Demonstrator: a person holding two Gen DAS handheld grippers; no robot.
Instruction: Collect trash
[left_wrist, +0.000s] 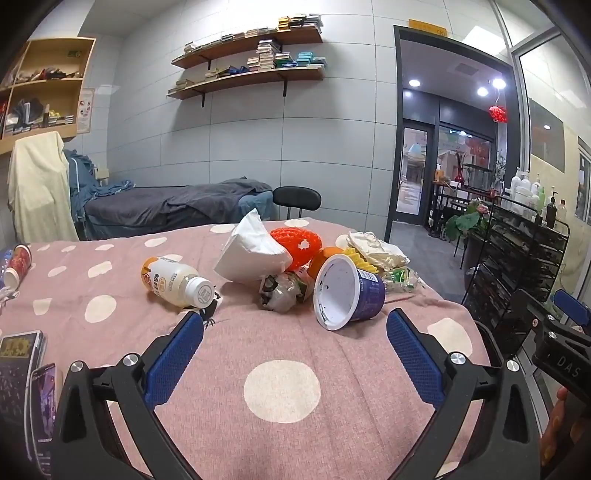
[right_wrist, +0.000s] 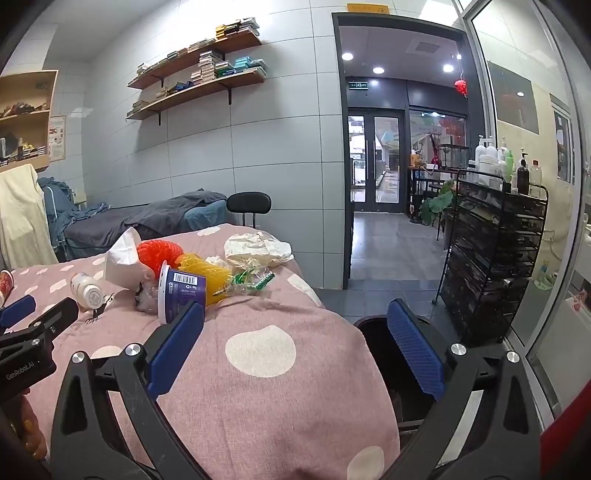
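A pile of trash lies on the pink dotted tablecloth: a blue paper cup on its side, a white drink bottle on its side, a white face mask, orange foam net, a crumpled clear wrapper and crumpled white paper. My left gripper is open and empty, just short of the cup and bottle. My right gripper is open and empty at the table's right edge; the cup lies by its left finger. A dark bin stands below on the floor.
A red paper cup and phones lie at the table's left edge. A black wire rack with bottles stands to the right. A black chair and a bed are behind the table.
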